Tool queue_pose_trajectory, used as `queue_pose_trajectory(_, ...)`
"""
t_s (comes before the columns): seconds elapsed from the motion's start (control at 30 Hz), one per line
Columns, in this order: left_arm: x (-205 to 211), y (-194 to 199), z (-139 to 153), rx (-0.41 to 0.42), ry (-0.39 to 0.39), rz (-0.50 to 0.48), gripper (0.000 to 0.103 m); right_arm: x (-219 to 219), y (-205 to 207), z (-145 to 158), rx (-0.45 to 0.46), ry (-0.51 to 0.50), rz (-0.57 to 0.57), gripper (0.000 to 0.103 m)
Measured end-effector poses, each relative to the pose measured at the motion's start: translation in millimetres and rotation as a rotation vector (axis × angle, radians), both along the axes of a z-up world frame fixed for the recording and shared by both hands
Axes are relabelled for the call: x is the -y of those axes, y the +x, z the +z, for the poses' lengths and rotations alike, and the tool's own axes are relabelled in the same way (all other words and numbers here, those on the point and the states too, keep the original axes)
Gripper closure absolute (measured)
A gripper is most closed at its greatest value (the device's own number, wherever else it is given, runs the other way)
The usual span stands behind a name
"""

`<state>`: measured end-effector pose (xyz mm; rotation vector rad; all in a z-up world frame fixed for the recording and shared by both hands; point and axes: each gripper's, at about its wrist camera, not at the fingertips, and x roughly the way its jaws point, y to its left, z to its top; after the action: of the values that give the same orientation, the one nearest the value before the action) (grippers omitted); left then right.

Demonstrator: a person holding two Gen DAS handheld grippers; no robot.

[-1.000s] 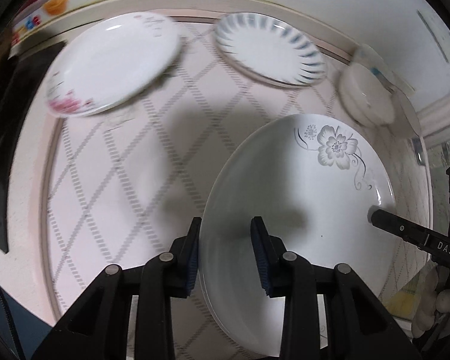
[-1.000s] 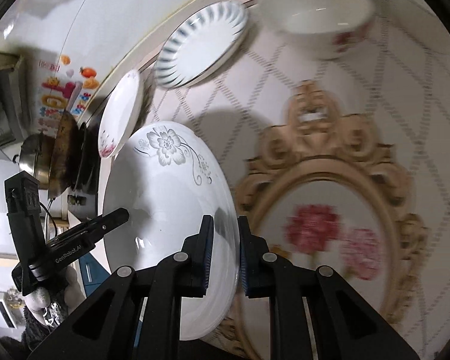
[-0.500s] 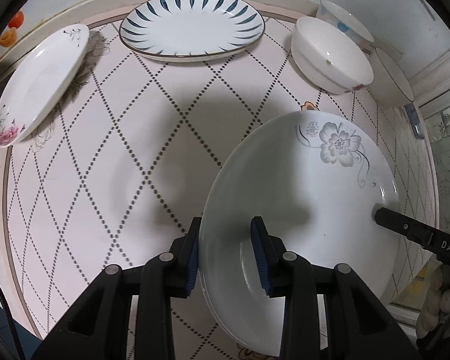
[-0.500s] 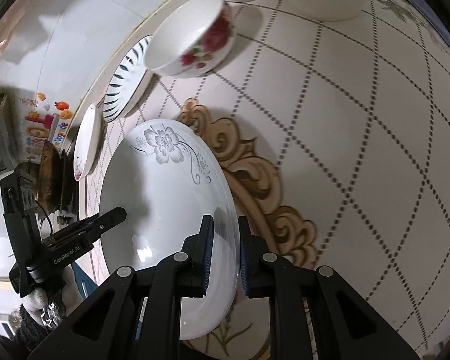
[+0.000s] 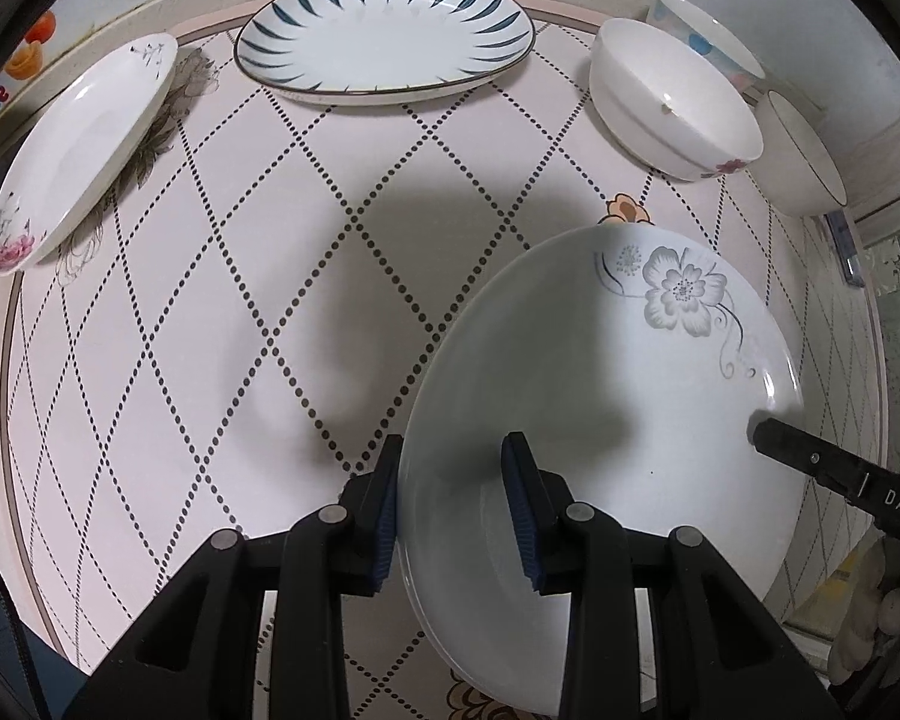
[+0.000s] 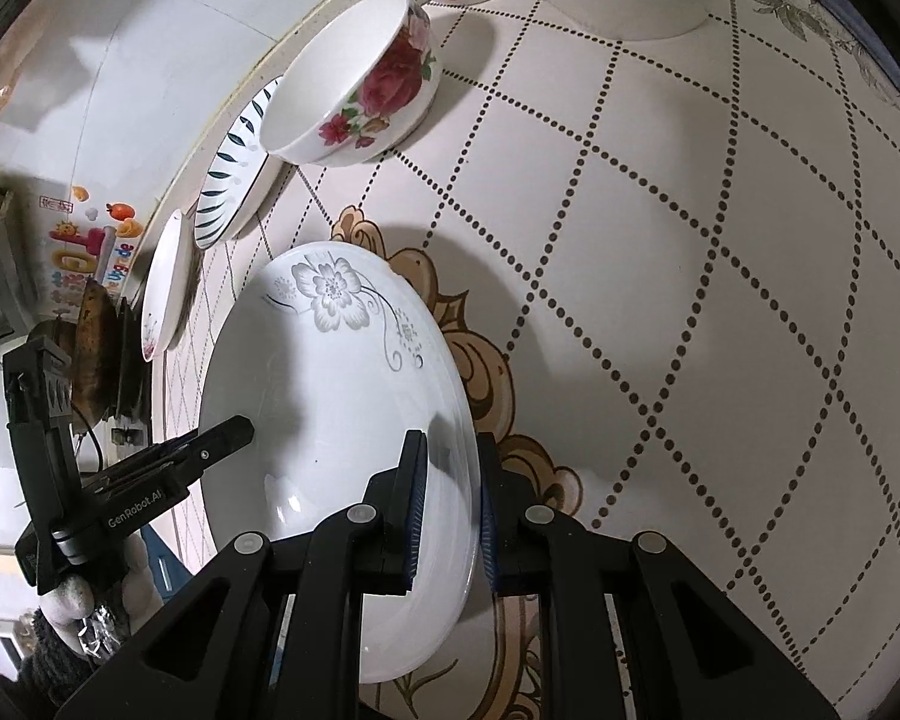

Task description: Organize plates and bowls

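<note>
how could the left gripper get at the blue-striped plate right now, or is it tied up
Probably not yet: the left gripper is clamped on the grey-flower plate's rim. The tabletop path to the blue-striped plate looks clear.

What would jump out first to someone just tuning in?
The big grey-flower plate, held above the table by both tools: the left tool clamps its near rim, the right tool the opposite rim. Next, the blue-striped plate at the table's far edge, with a pink-flower plate at its left and the rose bowl at its right.
</note>
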<state>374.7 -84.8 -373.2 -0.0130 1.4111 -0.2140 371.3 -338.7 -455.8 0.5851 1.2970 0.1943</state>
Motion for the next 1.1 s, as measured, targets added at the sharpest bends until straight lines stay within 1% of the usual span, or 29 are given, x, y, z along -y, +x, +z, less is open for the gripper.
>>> queue_pose_trajectory(0.13,3.5,-1.6,-3.6,0.007,0.025,-0.004,0.073,-3.7,1.9,-0.8,0.002,0.003,0.011,0.086)
queue_pose_trajectory(0.33,4.5,-2.1,-2.3,0.005,0.026,0.006,0.073,-3.4,5.8,-3.3,-0.001,0.019,0.014,0.086)
queue_pose_trajectory(0.4,-0.2,-3.2,4.9,0.016,0.035,0.011,0.073,-2.4,7.3,-3.4,-0.018,0.027,0.017,0.084)
queue_pose_trajectory(0.47,-15.9,-3.3,25.0,0.054,0.016,0.039,0.073,2.0,7.6,2.3,-0.037,0.011,0.009,0.084)
queue_pose_trajectory(0.5,-22.8,-2.7,33.7,0.069,0.014,0.053,0.073,5.9,5.8,10.1,-0.04,-0.001,-0.003,0.083)
queue_pose_trajectory(0.53,-35.9,-0.8,47.9,0.091,0.003,0.076,0.072,9.9,3.0,20.1,-0.038,-0.016,-0.022,0.081)
queue_pose_trajectory(0.57,-48.3,1.1,59.5,0.114,-0.012,0.096,0.07,13.0,0.6,29.0,-0.036,-0.027,-0.039,0.074)
queue_pose_trajectory(0.6,-61.9,4.3,71.2,0.138,-0.021,0.12,0.065,15.0,-2.0,42.2,-0.028,-0.031,-0.059,0.066)
queue_pose_trajectory(0.63,-79.2,9.0,82.9,0.17,-0.023,0.15,0.059,14.6,-3.2,53.6,-0.015,-0.027,-0.072,0.063)
queue_pose_trajectory(0.67,-97.5,15.5,91.9,0.197,-0.019,0.18,0.055,11.5,-3.1,65.7,0.001,-0.021,-0.082,0.057)
queue_pose_trajectory(0.7,-111.7,22.4,96.4,0.211,-0.018,0.201,0.047,4.8,-0.5,77.2,0.015,-0.015,-0.087,0.054)
queue_pose_trajectory(0.73,-133.4,33.2,100.7,0.227,-0.015,0.228,0.046,-5.2,4.9,87.1,0.023,-0.008,-0.088,0.052)
queue_pose_trajectory(0.77,-149.8,41.9,100.9,0.236,-0.007,0.249,0.046,-17.8,12.0,94.7,0.028,0.012,-0.085,0.047)
queue_pose_trajectory(0.8,-165.9,50.1,99.5,0.24,0.008,0.268,0.046,-37.0,23.2,100.9,0.034,0.053,-0.071,0.043)
queue_pose_trajectory(0.87,-197.3,67.4,92.4,0.237,0.029,0.304,0.046,-77.8,49.6,104.9,0.044,0.125,-0.023,0.042)
queue_pose_trajectory(0.93,-234.0,90.2,76.9,0.216,0.057,0.35,0.046,-127.1,84.6,99.1,0.044,0.161,0.041,0.042)
queue_pose_trajectory(0.97,-247.6,96.6,68.9,0.207,0.065,0.364,0.046,-157.2,108.6,93.6,0.047,0.156,0.071,0.042)
queue_pose_trajectory(1.1,-287.5,124.4,40.1,0.173,0.107,0.389,0.046,-237.8,180.3,68.0,0.04,0.152,0.141,0.042)
